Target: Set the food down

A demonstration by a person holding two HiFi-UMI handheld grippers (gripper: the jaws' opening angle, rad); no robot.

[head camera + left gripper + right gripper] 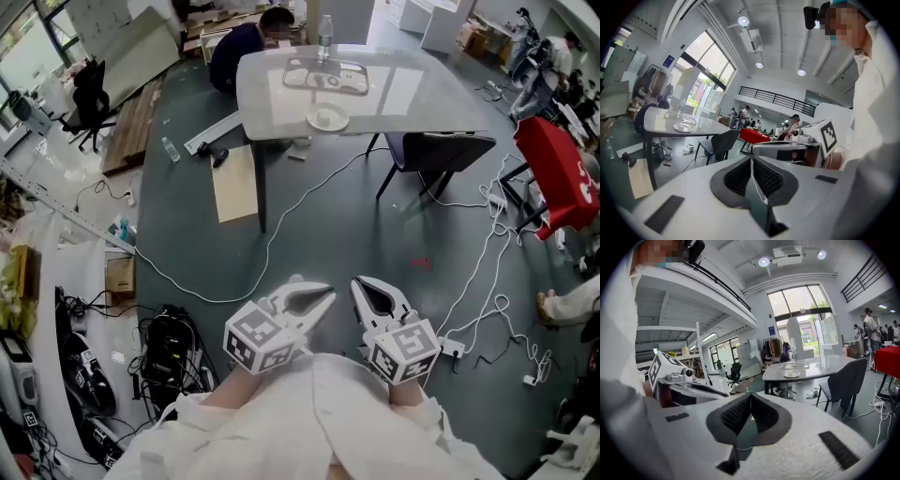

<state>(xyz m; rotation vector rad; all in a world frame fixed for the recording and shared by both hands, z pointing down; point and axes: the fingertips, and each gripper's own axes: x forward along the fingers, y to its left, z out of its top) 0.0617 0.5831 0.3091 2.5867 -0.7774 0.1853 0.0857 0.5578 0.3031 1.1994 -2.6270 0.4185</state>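
Grey counter (272, 94) at upper centre of the head view, well apart from the person. On it: a tray (326, 78), a white plate (327, 118) near the front edge, and a bottle (324, 37) at the far side. A dark chair (441, 150) stands just right of it.

Left tool (321, 298) and right tool (360, 285) are low centre of the frame, side by side, close to the body. Each one's own view shows its pads pressed together with nothing between them (only floor and cable show past the tips).

Food: none in either tool. It may be lying on the tray or plate, but at this range I cannot make it out.

Progress, as a judgement: nothing is carried, so either the set-down is done or no pick-up has begun. No work at the counter is possible from here.
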